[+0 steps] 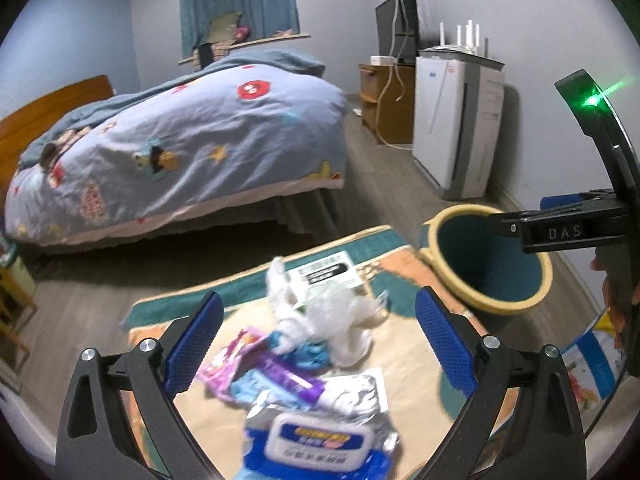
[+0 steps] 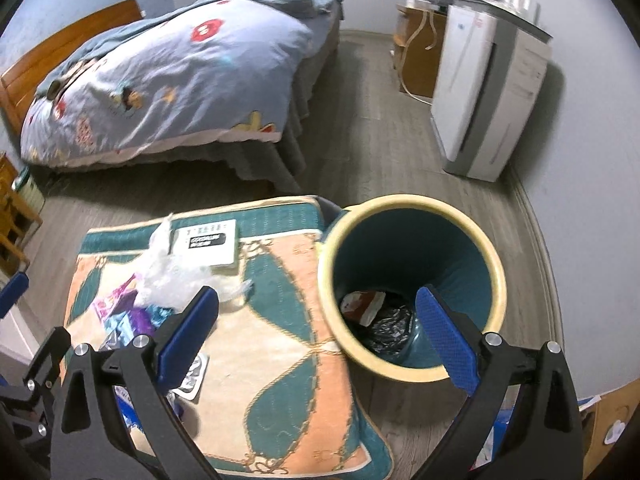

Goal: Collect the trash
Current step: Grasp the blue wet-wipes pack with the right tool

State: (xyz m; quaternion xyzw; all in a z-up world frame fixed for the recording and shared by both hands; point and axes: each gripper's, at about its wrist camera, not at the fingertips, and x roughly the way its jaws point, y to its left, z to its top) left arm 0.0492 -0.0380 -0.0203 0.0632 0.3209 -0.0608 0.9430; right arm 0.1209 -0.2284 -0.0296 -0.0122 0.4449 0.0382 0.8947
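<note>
A pile of trash lies on a patterned cushion [image 1: 404,364]: a clear crumpled plastic bag [image 1: 340,316], pink and purple wrappers [image 1: 256,364], a blue wet-wipe pack [image 1: 320,440] and a white box [image 1: 324,274]. My left gripper [image 1: 320,344] is open and empty, above the pile. A teal bin with a cream rim [image 2: 412,288] stands right of the cushion [image 2: 276,320] and holds a red-white wrapper [image 2: 362,306] and black foil. My right gripper [image 2: 318,334] is open and empty, over the bin's left rim. The pile [image 2: 160,292] shows at left.
A bed with a blue quilt [image 1: 188,148] stands behind the cushion. A white air purifier [image 1: 452,124] and a wooden cabinet [image 1: 386,96] stand against the right wall. The floor is grey wood [image 2: 360,152]. The right gripper's body [image 1: 560,232] hangs over the bin [image 1: 488,264].
</note>
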